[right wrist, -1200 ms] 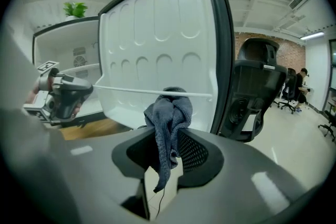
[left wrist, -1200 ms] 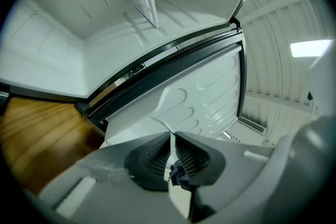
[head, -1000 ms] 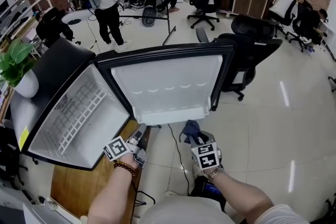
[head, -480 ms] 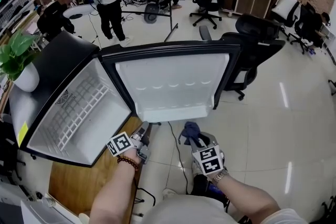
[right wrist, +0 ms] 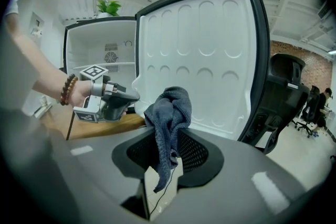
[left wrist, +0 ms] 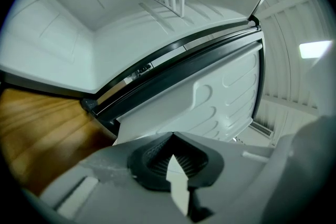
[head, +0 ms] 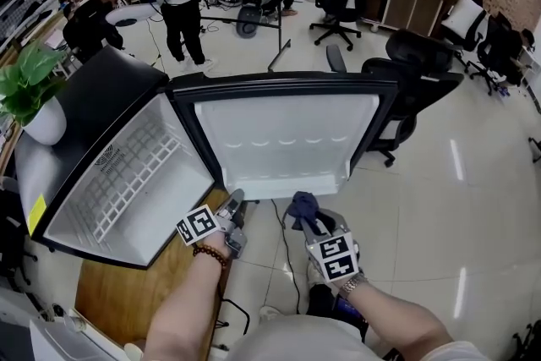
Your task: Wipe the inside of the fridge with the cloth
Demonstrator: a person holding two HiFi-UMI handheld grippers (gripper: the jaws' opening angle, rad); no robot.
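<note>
The right hand-held gripper (right wrist: 165,168), low in the middle of the head view, has its jaws partly closed. They pinch a crumpled dark blue-grey knitted cloth (right wrist: 169,110), which bunches above the pads and trails a thin tail below them. The left hand-held gripper (left wrist: 174,165), just left of it, has its jaws pressed together with nothing between them. Both sit just below the lower edge of the open, white-lined fridge door (head: 287,139) at frame centre. The small black fridge (head: 101,106), with its white interior and white wire shelf (head: 127,182), stands at the left on a brown wooden desk (head: 118,296).
</note>
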